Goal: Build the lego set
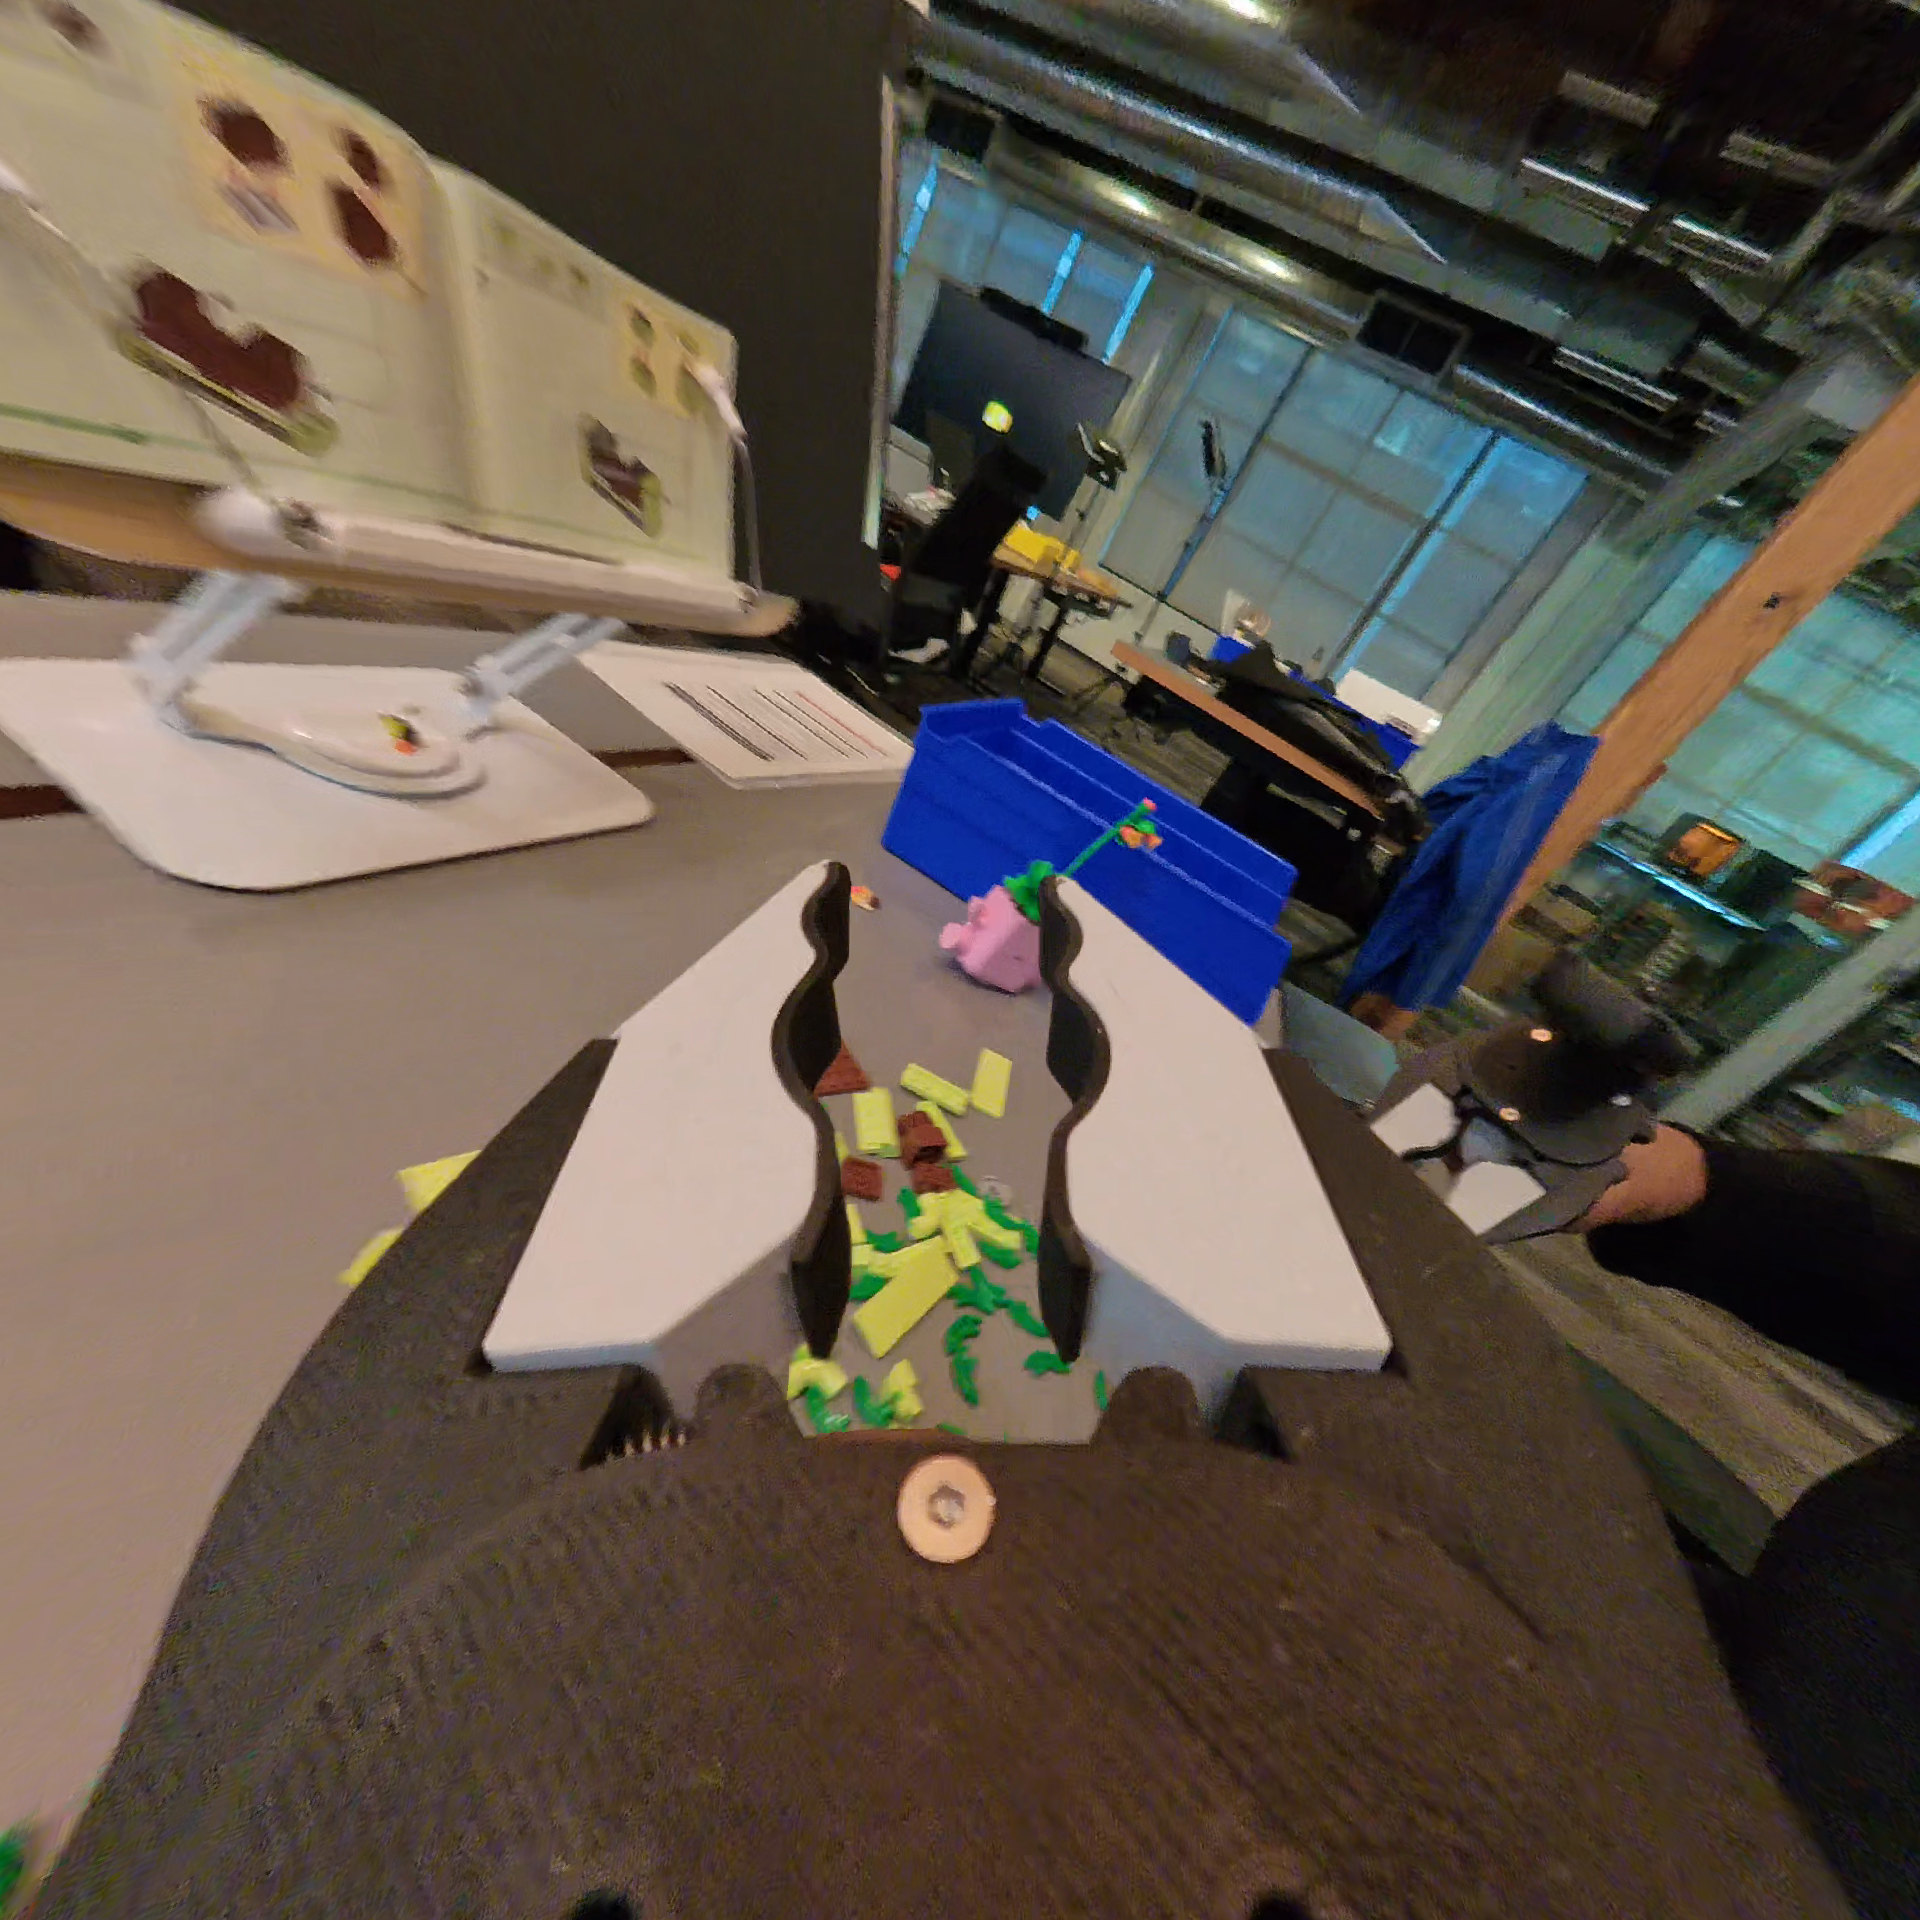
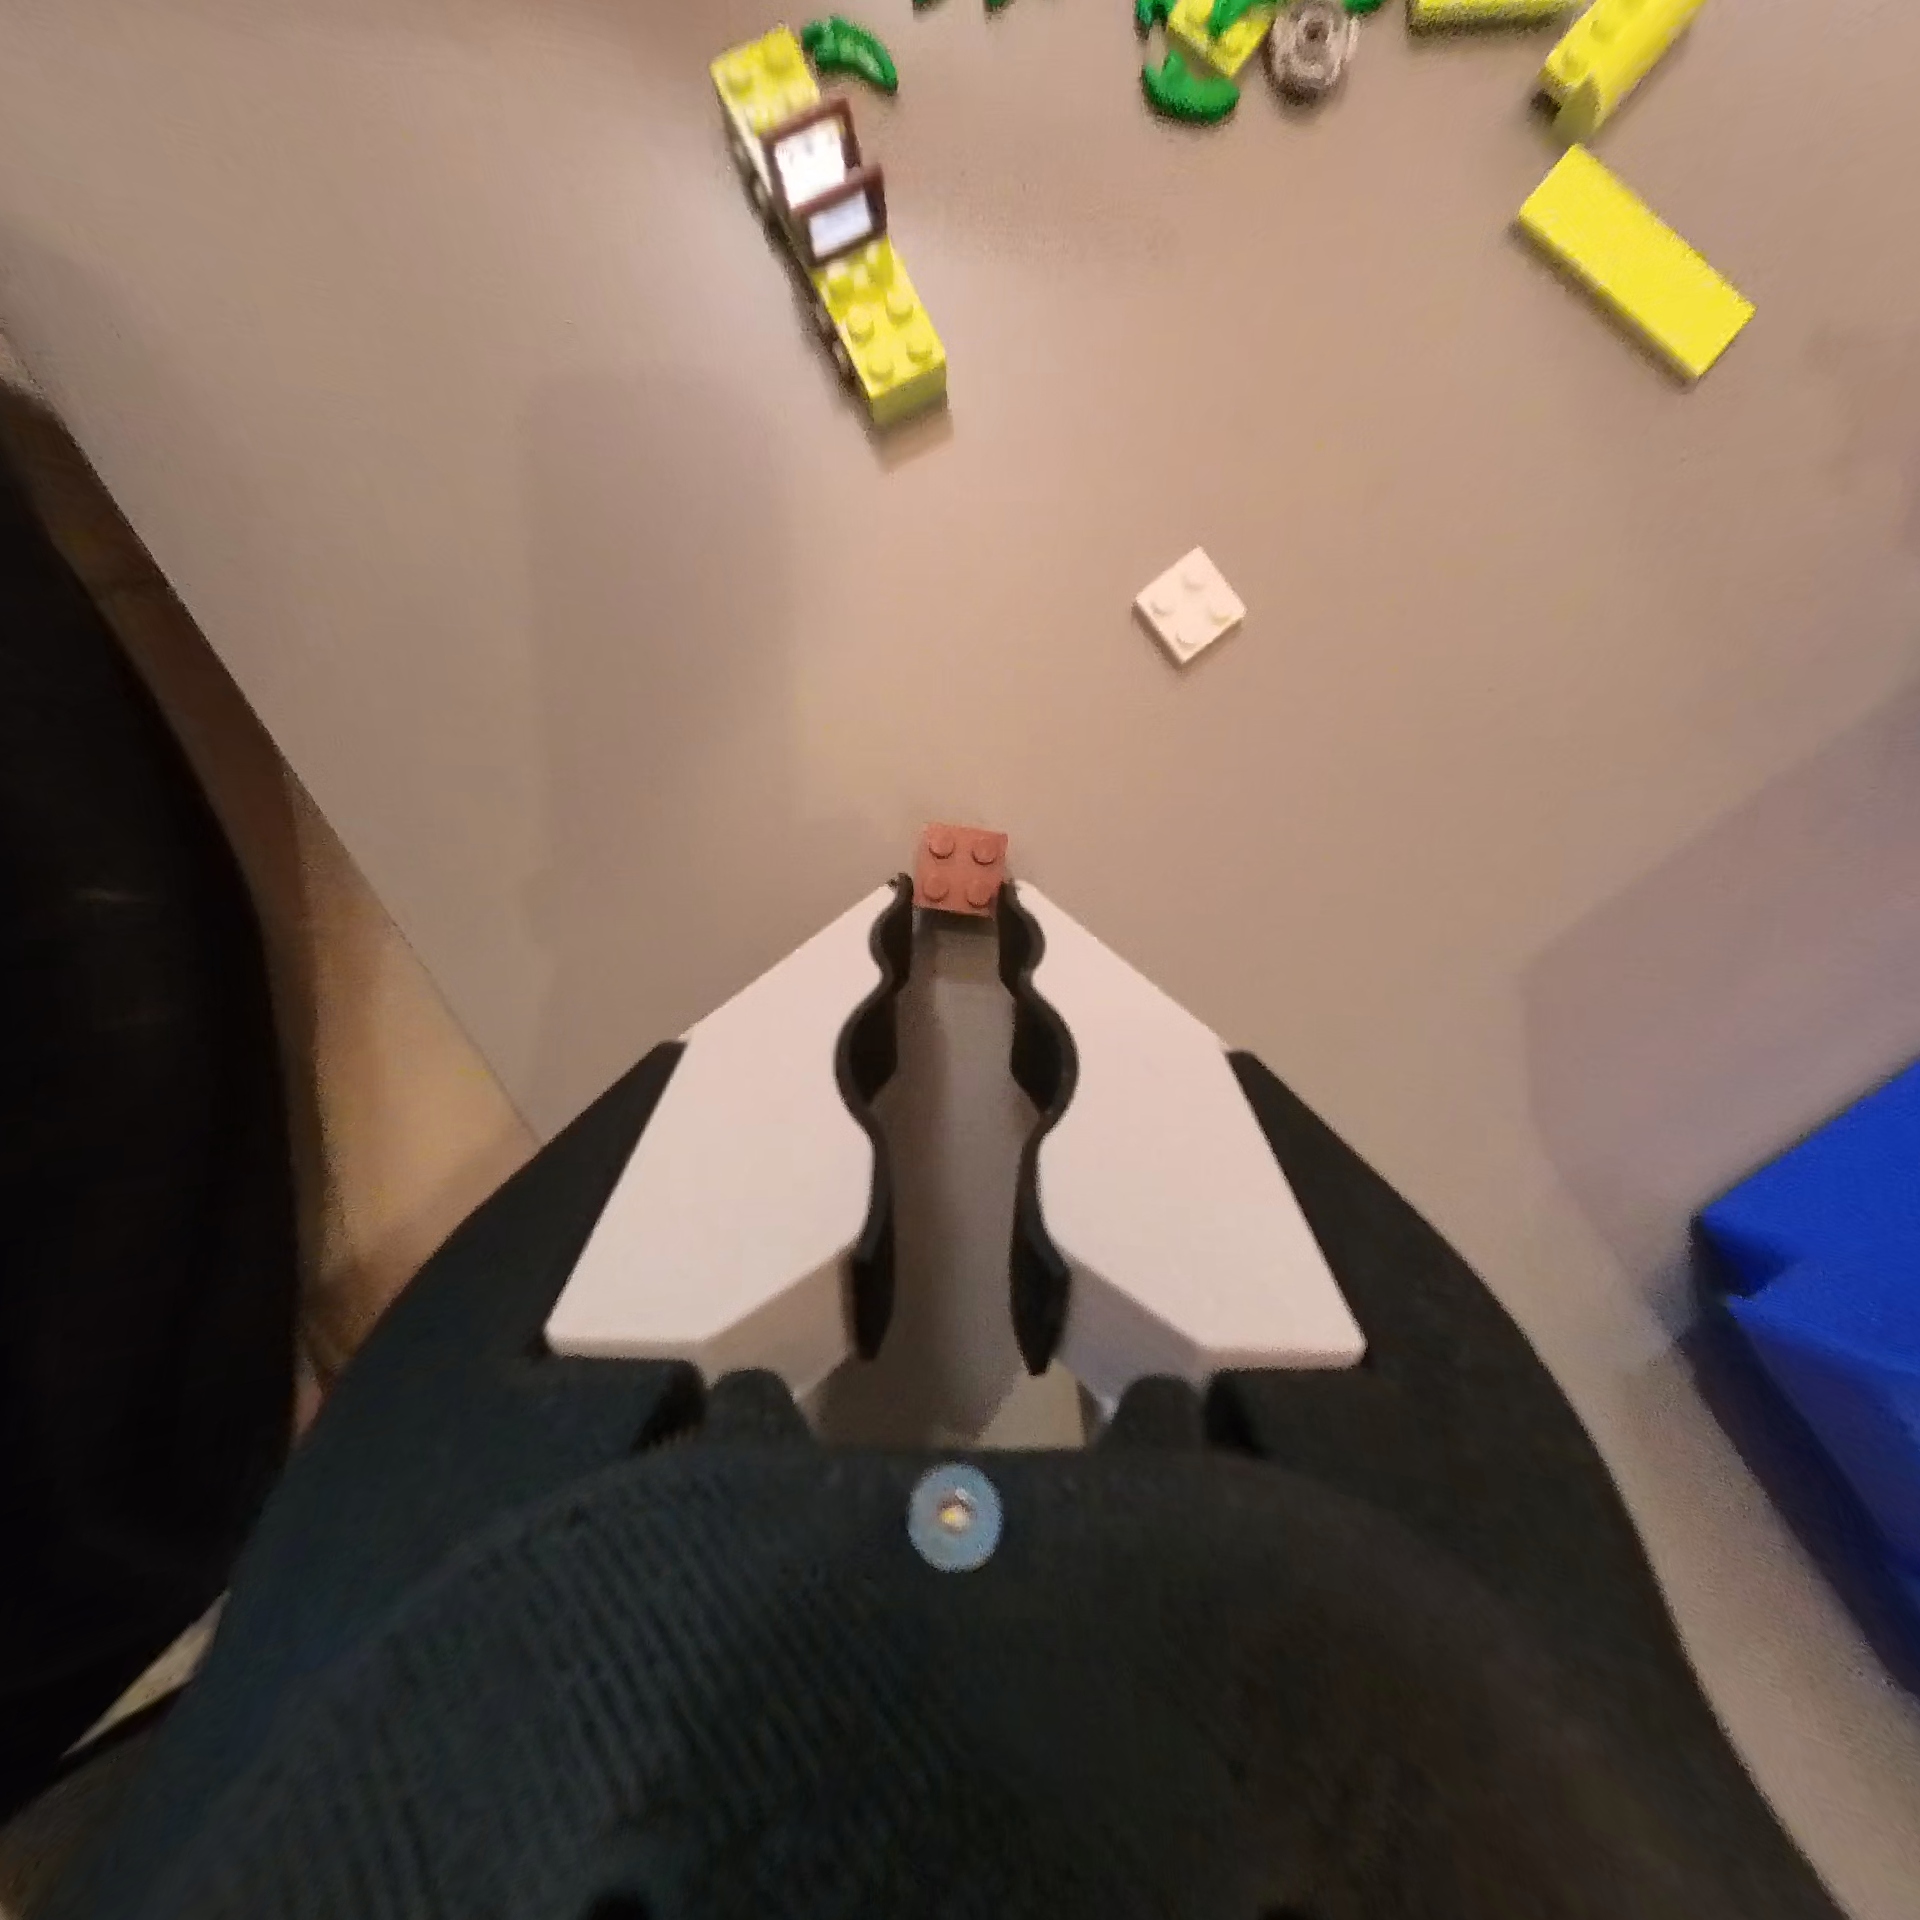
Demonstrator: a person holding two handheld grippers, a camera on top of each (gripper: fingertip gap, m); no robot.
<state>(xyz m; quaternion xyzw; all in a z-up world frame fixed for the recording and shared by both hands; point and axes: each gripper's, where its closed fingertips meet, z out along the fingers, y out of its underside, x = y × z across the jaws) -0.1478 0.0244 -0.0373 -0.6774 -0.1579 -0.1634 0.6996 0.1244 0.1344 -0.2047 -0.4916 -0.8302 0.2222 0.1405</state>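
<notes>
My right gripper is shut on a small brown 2x2 plate, held at the fingertips above the grey table. Ahead lie a white 2x2 plate, a lime strip with two brown-framed windows, a flat lime tile and green leaf pieces. My left gripper is open and empty, raised over a heap of lime, brown and green pieces. A pink pot with a green flower stem stands past its tips. The right gripper also shows in the left wrist view.
An open instruction booklet sits on a white stand at the back left. A blue bin stands at the table's right side and shows in the right wrist view. A person's dark sleeve is at the right. Left tips to right tips: about 35 cm. The flat lime tile is about 15 cm from my right fingertips. It is also in sight in the left wrist view.
</notes>
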